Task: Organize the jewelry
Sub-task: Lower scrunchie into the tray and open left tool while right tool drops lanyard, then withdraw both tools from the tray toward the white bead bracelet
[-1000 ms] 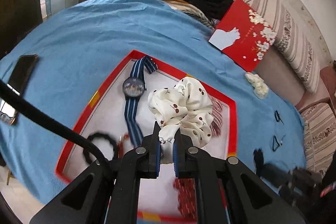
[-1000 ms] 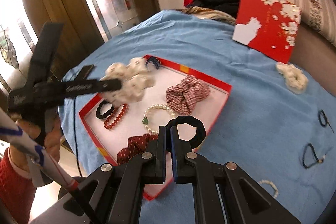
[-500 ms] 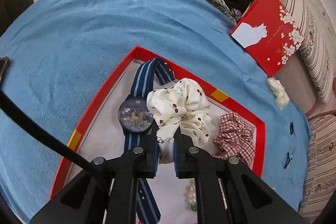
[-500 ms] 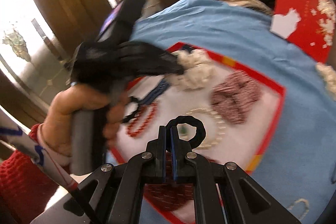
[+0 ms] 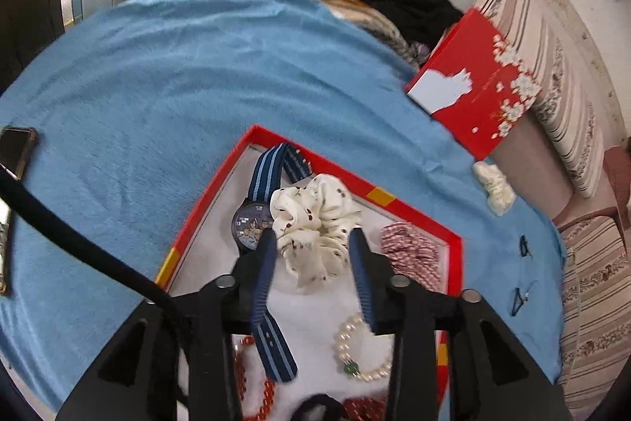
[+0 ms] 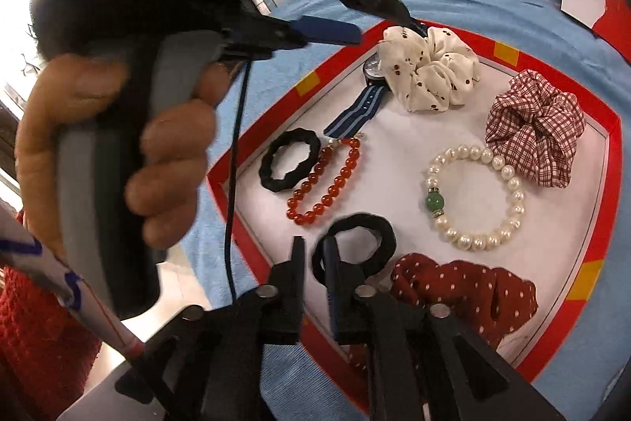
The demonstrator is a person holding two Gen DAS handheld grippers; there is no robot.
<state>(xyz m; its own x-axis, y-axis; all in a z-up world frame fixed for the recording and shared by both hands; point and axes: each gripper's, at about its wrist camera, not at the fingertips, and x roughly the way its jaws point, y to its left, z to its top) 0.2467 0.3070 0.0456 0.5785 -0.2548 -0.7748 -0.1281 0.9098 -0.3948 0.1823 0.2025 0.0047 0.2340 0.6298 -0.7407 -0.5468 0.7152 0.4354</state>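
Filling up: tray (image 6: 609,129) holds watch (image 5: 252,227), white scrunchie (image 5: 315,223), plaid scrunchie (image 6: 536,133), pearl (image 6: 473,200) & red (image 6: 327,184) bracelets. L gripper (image 5: 311,255) fingers spread around white scrunchie; R gripper (image 6: 315,263) fingers parted, black band (image 6: 355,243) looped over one. Left on blue surface (image 5: 157,73): cream scrunchie (image 5: 493,184), small dark ties (image 5: 520,271).

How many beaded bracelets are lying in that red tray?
2. The red bead bracelet lies at the tray's left side, beside a black hair tie. The pearl bracelet with a green bead lies mid-tray, touching the checked scrunchie. Others may hide behind the tongs.
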